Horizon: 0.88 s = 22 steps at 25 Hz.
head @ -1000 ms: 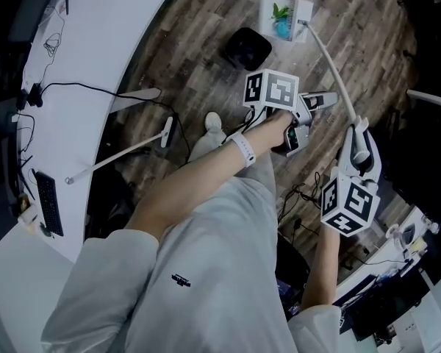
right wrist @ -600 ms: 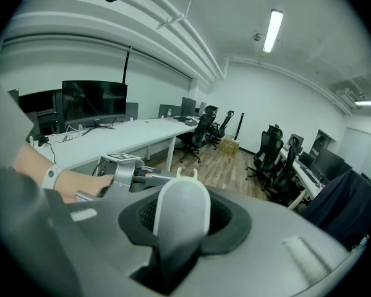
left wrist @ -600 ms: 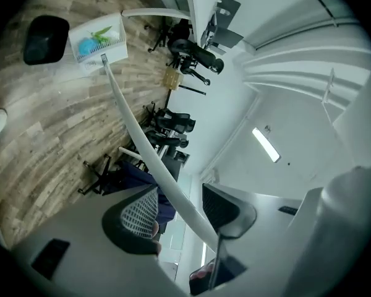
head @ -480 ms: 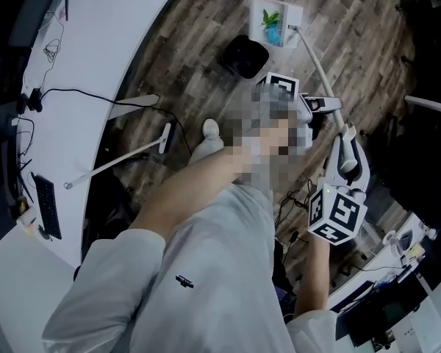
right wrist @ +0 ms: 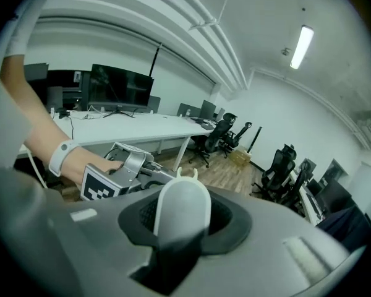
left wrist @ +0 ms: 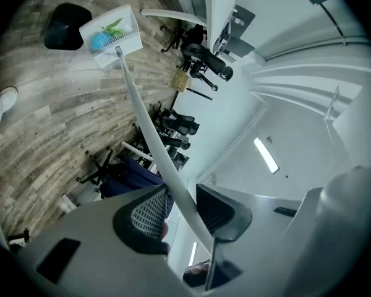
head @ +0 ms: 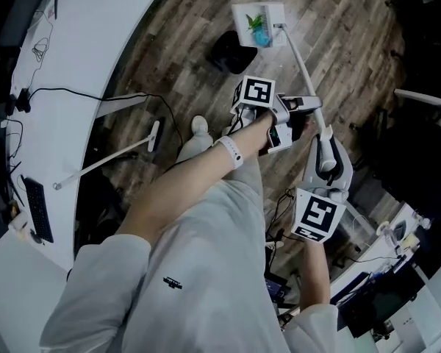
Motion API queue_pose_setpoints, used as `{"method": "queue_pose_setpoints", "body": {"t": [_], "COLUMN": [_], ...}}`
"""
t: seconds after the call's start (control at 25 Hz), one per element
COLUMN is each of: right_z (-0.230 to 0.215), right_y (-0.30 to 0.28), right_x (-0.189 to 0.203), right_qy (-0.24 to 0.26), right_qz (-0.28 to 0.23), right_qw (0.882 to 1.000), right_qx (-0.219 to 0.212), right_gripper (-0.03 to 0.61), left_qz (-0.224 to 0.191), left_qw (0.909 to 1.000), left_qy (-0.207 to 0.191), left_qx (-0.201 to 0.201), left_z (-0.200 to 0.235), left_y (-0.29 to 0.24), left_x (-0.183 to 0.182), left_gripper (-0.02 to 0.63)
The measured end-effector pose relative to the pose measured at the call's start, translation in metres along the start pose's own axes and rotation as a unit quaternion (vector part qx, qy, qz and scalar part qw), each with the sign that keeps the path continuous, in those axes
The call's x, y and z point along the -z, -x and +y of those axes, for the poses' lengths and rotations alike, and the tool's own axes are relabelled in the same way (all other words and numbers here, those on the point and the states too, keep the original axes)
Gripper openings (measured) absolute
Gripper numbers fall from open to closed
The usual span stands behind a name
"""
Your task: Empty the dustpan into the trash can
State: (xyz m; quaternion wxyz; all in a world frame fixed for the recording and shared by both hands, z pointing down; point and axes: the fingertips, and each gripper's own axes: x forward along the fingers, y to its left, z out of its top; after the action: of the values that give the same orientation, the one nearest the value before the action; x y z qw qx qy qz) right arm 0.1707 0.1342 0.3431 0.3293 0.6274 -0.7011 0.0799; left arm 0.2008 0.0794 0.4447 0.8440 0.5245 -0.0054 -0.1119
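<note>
- Firmly, the right gripper (right wrist: pixel 184 216) is clamped on the white end grip (right wrist: pixel 182 197) of the dustpan's handle.
- Left gripper (left wrist: pixel 184 212) jaws stand apart around the handle shaft (left wrist: pixel 147 135), having just been closing.
- Farther out, the white dustpan (head: pixel 257 25), with green and blue scraps inside, is just beside the black trash can (head: pixel 226 50).

Head view high, steeply down at floor (head: pixel 184 43); gripper views close along own jaws, facing outward; dustpan (head: pixel 258 24) shared: head view top centre, left gripper view upper left (left wrist: pixel 111 34)
</note>
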Motion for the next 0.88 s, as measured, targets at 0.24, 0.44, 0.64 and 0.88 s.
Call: {"method": "queue_pose_setpoints", "body": {"t": [0.24,0.44,0.64,0.88], "right_z": [0.013,0.036,0.054,0.070], "right_y": [0.009,0.007,0.006,0.004], "right_x": [0.010,0.019,0.025,0.025], "right_qy": [0.085,0.148,0.180,0.215], "right_qz": [-0.010,-0.008,-0.014,-0.017], "right_qw": [0.996,0.988,0.982,0.975], "right_qx": [-0.021,-0.040,-0.050,-0.055], "right_gripper": [0.114,0.114,0.114,0.114], "left_qz": [-0.004,-0.014,-0.022,-0.030], "left_qw": [0.9999,0.9993,0.9988,0.9980], "left_qy": [0.012,0.031,0.041,0.052], "left_qx": [0.009,0.014,0.016,0.020], "left_z": [0.014,0.016,0.023,0.025], "left_y": [0.012,0.030,0.047,0.061], "left_x": [0.007,0.005,0.002,-0.002], "left_gripper": [0.140,0.133,0.129,0.127]}}
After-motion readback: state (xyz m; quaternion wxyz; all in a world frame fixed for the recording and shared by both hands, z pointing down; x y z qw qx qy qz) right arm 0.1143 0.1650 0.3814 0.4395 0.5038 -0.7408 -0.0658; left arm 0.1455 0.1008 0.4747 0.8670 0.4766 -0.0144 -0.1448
